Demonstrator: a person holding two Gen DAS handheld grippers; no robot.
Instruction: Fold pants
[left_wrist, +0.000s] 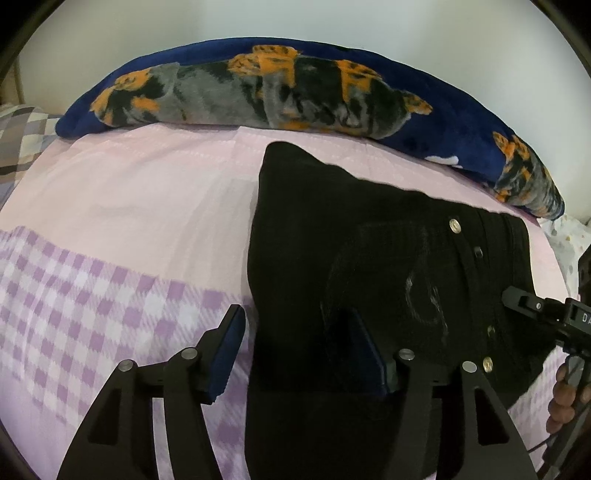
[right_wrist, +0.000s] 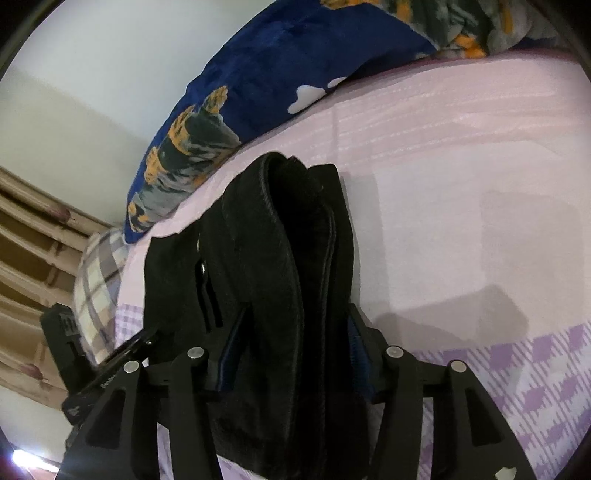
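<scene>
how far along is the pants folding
Mostly done: the pants lie on the bed as a compact, layered bundle. In hand: the right hand-held gripper straddles the folded stack, and the left hand-held gripper is open over its edge. Left: probably a final fold or smoothing, then release.

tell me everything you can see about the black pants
The black pants look like denim, folded into a thick bundle on the pink and lilac-check bedsheet. Silver rivets, a belt loop and a faded pocket outline show. The left gripper straddles one edge, jaws apart; the right gripper has the stacked layers between its fingers.
</scene>
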